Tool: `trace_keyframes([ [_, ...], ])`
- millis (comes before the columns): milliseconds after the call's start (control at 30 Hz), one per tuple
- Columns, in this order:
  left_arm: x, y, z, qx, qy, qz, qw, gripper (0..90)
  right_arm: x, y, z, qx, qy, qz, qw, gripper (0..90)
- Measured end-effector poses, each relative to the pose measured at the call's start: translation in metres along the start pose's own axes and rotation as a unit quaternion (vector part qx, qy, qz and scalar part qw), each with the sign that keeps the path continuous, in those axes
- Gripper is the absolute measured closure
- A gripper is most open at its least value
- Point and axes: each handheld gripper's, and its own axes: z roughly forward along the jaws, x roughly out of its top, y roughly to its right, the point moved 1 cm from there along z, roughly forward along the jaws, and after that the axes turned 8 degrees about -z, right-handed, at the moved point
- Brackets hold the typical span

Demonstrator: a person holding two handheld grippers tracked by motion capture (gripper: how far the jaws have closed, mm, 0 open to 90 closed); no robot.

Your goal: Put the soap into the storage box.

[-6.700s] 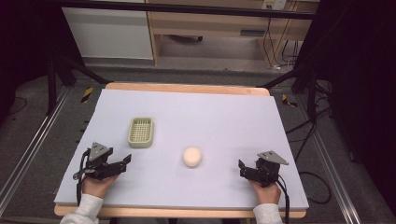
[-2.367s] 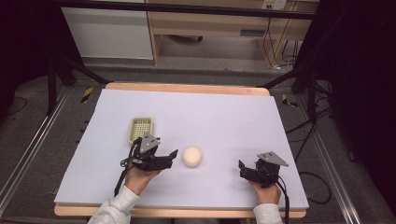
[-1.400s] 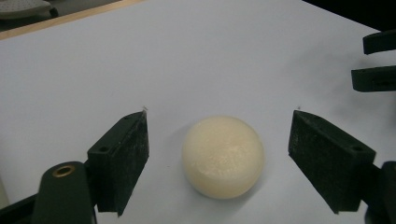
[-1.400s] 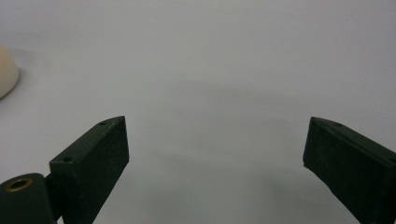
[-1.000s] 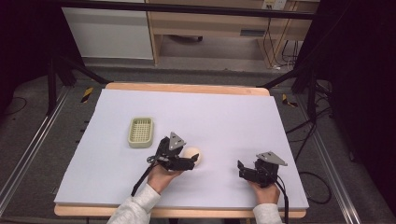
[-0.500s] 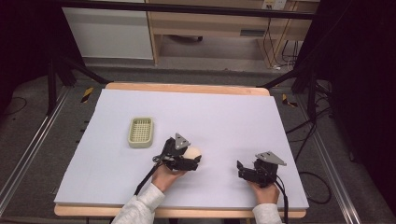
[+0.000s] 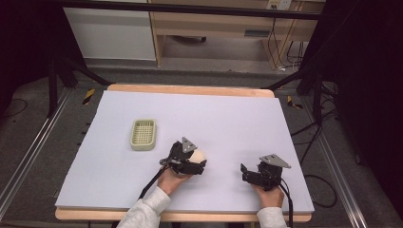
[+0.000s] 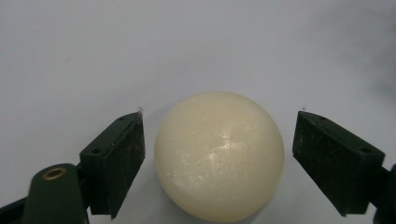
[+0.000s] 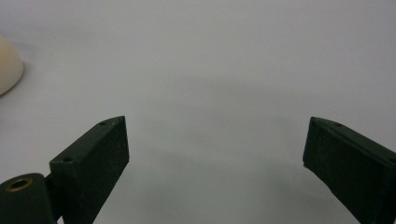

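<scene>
Ball (image 8: 218, 156), cream and round, sits on the bench (image 7: 237, 123) squarely between the left claw's (image 8: 218, 163) spread jaws, untouched on either side; the right claw (image 9: 215, 168), also released, rests well apart.

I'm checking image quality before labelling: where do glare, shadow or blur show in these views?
Left gripper view: soft glare patches on the cream ball, dim shade in the upper right corner. Right gripper view: a faint shadow on the white table cover between the tongs, and the ball's edge is slightly soft. High view: evenly lit table, dark surroundings.
</scene>
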Motion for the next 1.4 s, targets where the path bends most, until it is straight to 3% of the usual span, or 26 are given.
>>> trace_keyframes([
  [567, -0.004, -0.001, 0.010, 0.005, -0.016, -0.004, 0.9999, 23.1, 0.000, 0.000, 0.000, -0.002, -0.001, 0.000, 1.0000, 7.5],
  [900, -0.004, -0.001, 0.012, 0.004, -0.017, -0.016, 0.9997, 23.2, 0.000, -0.001, 0.000, -0.002, -0.001, 0.000, 1.0000, 7.5],
  [1400, -0.003, 0.002, 0.014, 0.011, -0.027, -0.015, 0.9995, 23.4, 0.000, 0.000, 0.001, -0.002, -0.002, 0.001, 1.0000, 7.5],
])
